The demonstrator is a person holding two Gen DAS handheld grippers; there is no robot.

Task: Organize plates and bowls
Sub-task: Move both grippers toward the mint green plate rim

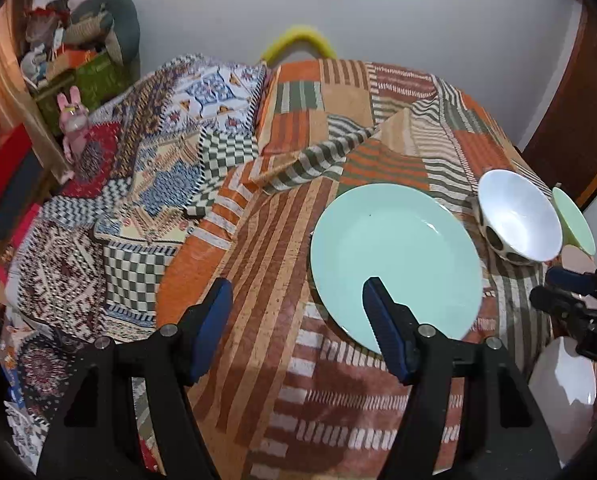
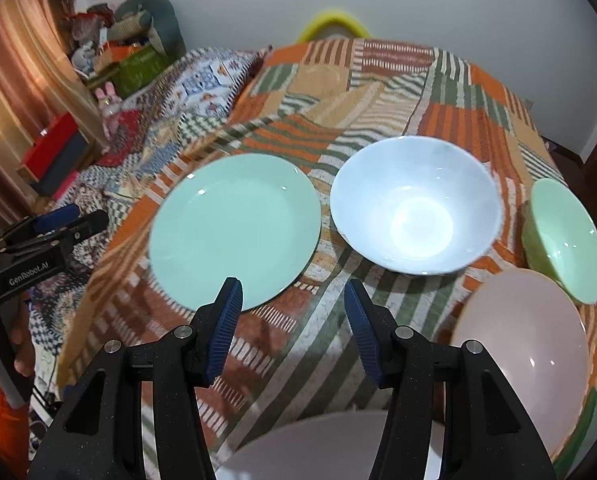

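**Operator:** Off to the left of my left gripper (image 1: 298, 320) I see only bedding: a checkered and patterned quilt (image 1: 146, 184) bunched beside the striped orange cloth (image 1: 282, 216) that covers the table. Its jaws stand wide apart with nothing between them; striped cloth shows through the gap.

**Second:** And the dishes from that side?

**Operator:** My left gripper's right finger (image 1: 382, 320) overlaps the near rim of the mint-green plate (image 1: 394, 252) in the view; I cannot tell whether it touches. Right of the plate sits the white bowl (image 1: 518, 220), spotted on its outside, and just past it the edge of a small green bowl (image 1: 574, 220). At the far right edge I see my right gripper (image 1: 554, 284) from the side.

**Second:** Switch to the right wrist.

**Operator:** Far left of my right gripper (image 2: 294, 320) I see the other gripper's body, lettered GenRobot.AI, with a hand (image 2: 22, 344) below it. Ahead and left lies the mint-green plate (image 2: 234, 228), flat on the cloth, its near rim just beyond my left fingertip (image 2: 228, 312). Ahead and slightly right sits the white bowl (image 2: 416, 204), upright, close beside the plate. My right gripper's jaws are parted at a moderate width, narrower than the left's, and hold nothing; only the cloth lies between them.

**Second:** Further right?

**Operator:** Close on the right lies a pale pink plate (image 2: 530, 348), and behind it, touching or overlapping its far rim, the small green bowl (image 2: 566, 240). Below the fingers, at the bottom edge, a white dish (image 2: 318, 448) is partly hidden.
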